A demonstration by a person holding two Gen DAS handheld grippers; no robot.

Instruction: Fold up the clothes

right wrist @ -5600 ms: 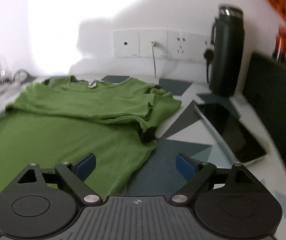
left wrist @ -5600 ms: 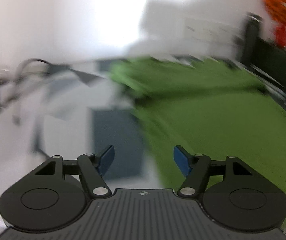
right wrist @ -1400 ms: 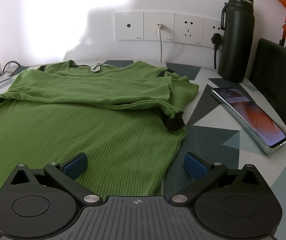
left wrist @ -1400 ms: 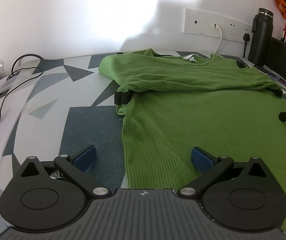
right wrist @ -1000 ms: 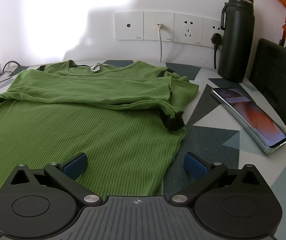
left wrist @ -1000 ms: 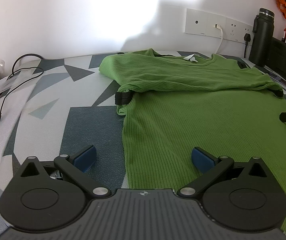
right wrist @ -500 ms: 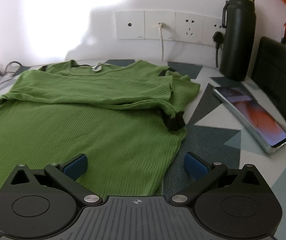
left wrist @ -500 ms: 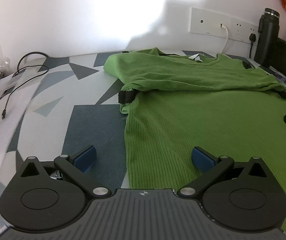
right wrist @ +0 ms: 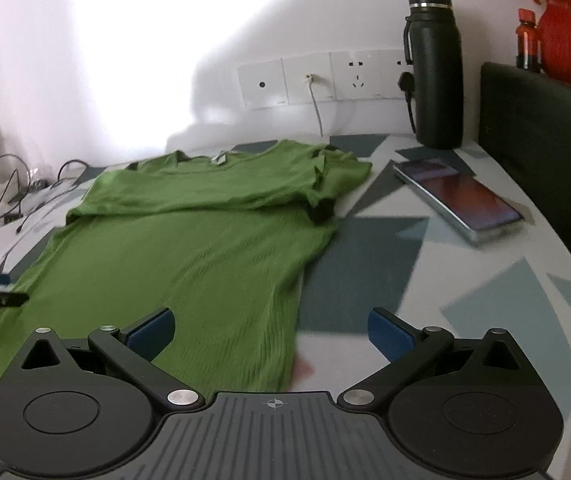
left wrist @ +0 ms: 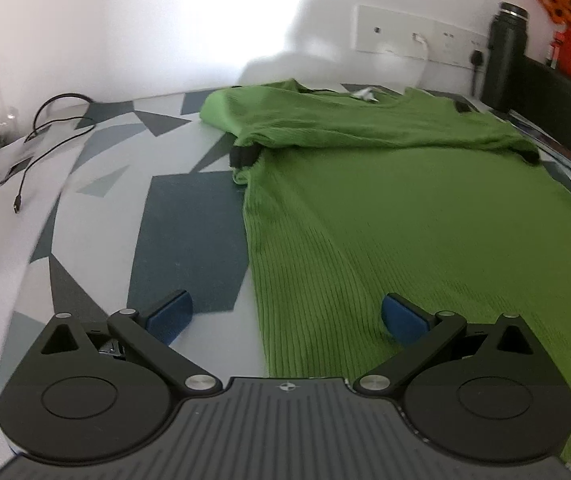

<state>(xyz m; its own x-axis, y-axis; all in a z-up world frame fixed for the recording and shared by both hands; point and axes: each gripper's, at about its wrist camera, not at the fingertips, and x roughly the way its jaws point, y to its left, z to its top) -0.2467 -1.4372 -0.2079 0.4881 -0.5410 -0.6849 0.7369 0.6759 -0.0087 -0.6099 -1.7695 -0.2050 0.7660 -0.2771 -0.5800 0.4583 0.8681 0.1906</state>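
Across the right half of the left wrist view, a green shirt [left wrist: 405, 200] lies flat on the patterned worktop [left wrist: 97, 184], sleeves folded in; the left gripper [left wrist: 285, 314], jaws apart, straddles its lower left edge. Right wrist view: the shirt [right wrist: 205, 240] fills centre-left, the right gripper [right wrist: 271, 330], jaws apart, over its lower right edge; phone [right wrist: 461, 196] and flask [right wrist: 435, 72] upper right.

Lighting: strong glare is washing out the white wall [left wrist: 173, 20] in both views; a soft grey shadow is falling around the sockets [right wrist: 309, 84]. Quality: fisheye bending at edges, corners darkening, slight motion blur softening detail.
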